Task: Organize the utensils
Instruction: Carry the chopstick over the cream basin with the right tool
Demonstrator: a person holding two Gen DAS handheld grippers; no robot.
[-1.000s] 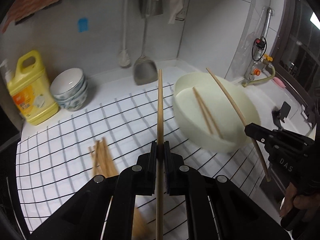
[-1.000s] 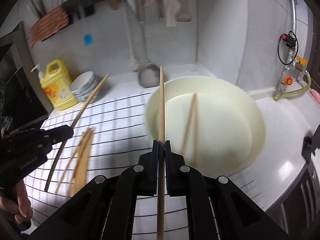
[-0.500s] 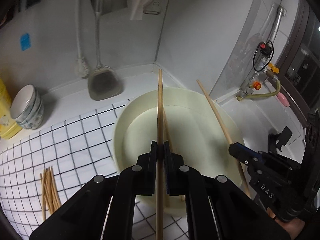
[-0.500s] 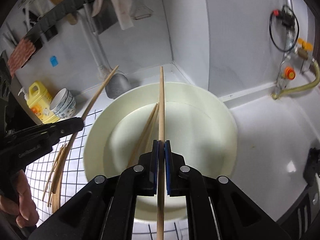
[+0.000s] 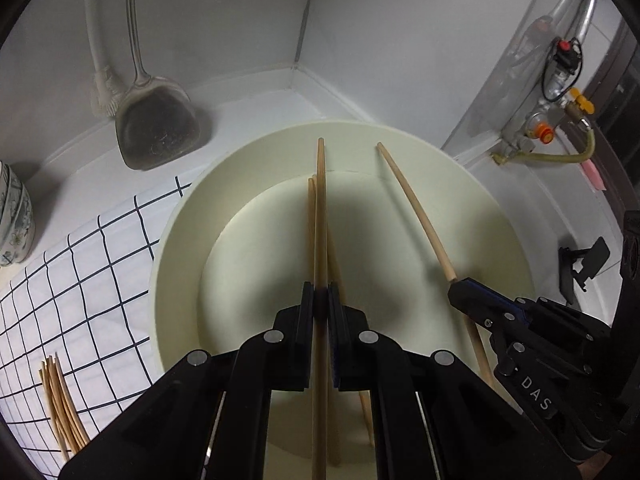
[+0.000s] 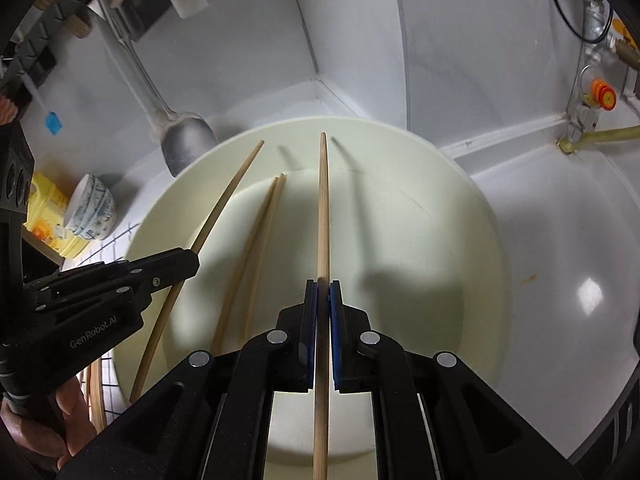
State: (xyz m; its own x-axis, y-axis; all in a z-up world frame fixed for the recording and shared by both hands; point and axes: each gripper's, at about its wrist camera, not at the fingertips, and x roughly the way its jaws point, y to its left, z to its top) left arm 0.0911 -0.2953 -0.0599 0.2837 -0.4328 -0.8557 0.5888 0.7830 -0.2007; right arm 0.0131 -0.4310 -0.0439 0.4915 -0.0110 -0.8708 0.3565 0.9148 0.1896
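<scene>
My left gripper (image 5: 320,300) is shut on a wooden chopstick (image 5: 320,216) and holds it over a large cream basin (image 5: 192,216). My right gripper (image 6: 323,292) is shut on another chopstick (image 6: 323,208) over the same basin (image 6: 472,216). Two chopsticks (image 6: 260,232) lie inside the basin. The right gripper (image 5: 460,294) with its chopstick (image 5: 416,216) shows in the left wrist view, and the left gripper (image 6: 192,260) with its chopstick (image 6: 224,204) in the right wrist view. A bundle of chopsticks (image 5: 60,404) lies on the checked mat (image 5: 80,280).
A metal spatula (image 5: 156,132) hangs against the back wall. Stacked bowls (image 6: 92,208) and a yellow bottle (image 6: 44,208) stand at the left. Gas valves and a hose (image 5: 548,132) are at the right. The basin sits in the counter's corner.
Both grippers have moved forward and down over the basin, each still holding its chopstick. The basin now fills both views and the mat has slid to the left.
</scene>
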